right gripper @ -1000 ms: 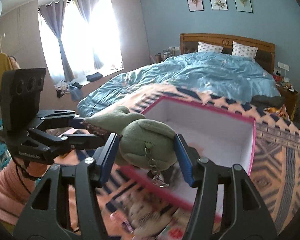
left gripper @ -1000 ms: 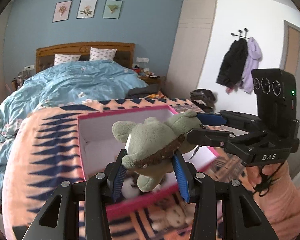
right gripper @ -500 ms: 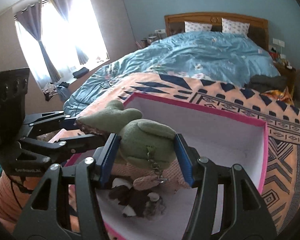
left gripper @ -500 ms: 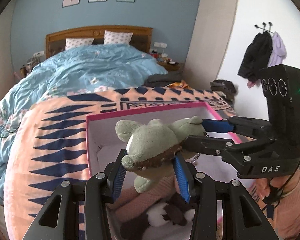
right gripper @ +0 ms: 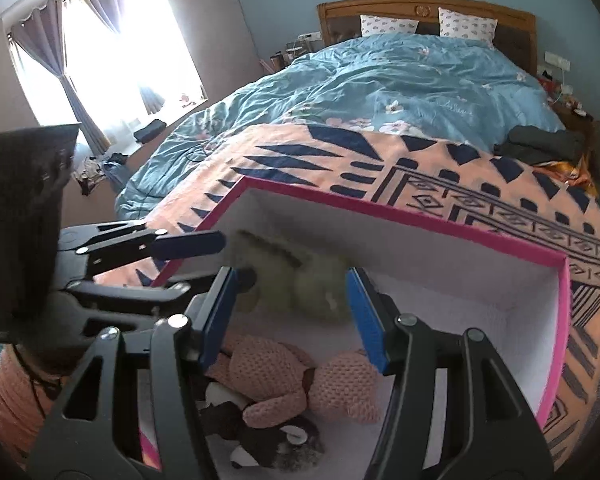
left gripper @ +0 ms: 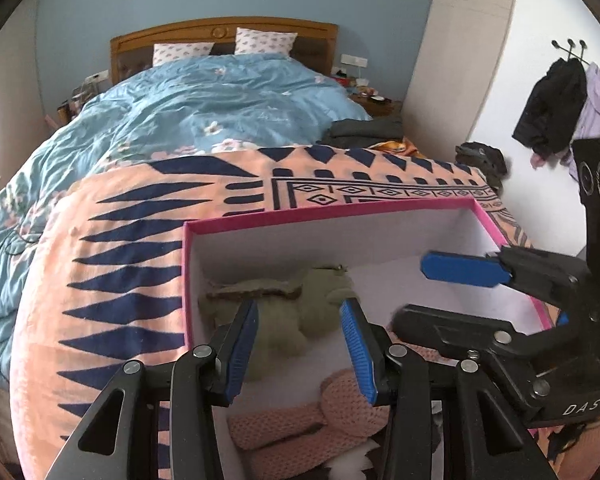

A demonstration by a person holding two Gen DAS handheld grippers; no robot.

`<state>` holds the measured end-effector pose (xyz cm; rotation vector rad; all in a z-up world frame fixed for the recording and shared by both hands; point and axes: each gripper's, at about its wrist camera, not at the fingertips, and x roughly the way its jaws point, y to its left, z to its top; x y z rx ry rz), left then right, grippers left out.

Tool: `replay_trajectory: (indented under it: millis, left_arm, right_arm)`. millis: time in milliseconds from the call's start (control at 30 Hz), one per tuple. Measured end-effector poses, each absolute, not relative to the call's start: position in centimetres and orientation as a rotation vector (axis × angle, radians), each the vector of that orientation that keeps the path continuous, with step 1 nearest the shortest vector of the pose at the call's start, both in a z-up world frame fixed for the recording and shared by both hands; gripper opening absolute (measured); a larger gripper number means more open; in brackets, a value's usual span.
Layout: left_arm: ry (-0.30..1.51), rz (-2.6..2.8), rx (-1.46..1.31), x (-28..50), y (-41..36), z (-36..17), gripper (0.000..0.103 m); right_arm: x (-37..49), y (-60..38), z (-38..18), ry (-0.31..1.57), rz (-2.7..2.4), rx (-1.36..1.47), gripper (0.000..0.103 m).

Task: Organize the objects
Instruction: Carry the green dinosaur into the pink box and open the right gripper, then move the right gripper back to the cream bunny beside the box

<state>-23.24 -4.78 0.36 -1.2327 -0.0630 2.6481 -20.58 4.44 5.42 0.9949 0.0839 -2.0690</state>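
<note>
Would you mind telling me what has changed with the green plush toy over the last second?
Both grippers let go of the green plush toy; it now lies inside the pink box, against the far wall. The left gripper and right gripper stand open above it. The pink knitted toy stayed where it was.

Black grippers (left gripper: 300, 344) — blue fingers (left gripper: 356, 348) — "DAS" lettering.
</note>
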Motion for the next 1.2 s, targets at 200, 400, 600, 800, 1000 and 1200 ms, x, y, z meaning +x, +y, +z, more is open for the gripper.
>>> replay_trajectory:
  millis: [200,400,600,800,1000,1200]
  left_arm:
    - [-0.049,2.659,-1.172,-21.3,-4.8,1.3,0.052]
    - [-0.101,2.662,-0.974,-16.7,-4.9,4.0,0.070]
    - [-0.119,2.653,-0.822,-12.3,-4.5,6.1,0.078]
    - [-0.115,2.603,-0.729,-7.8,-3.8,6.7,0.079]
    - [-0.127,2.514,-0.742,-4.0,-2.3,4.6,0.079]
    - [-0.089,2.423,-0.874,-2.0,0.1,0.1,0.079]
  right_arm:
    - [-19.6,5.8,5.7,0.064,-2.061,0.987,0.060]
    - [-16.8,7.7,7.2,0.018,-2.034,0.914,0.060]
    - [-13.3,9.2,8.2,0.007,-2.022,0.828,0.064]
    - [-10.1,10.8,8.2,0.011,-2.000,0.791,0.064]
    - [-6.5,13.2,7.6,0.046,-1.991,0.767,0.064]
    - [-4.3,16.3,4.9,0.061,-2.000,0.849,0.064]
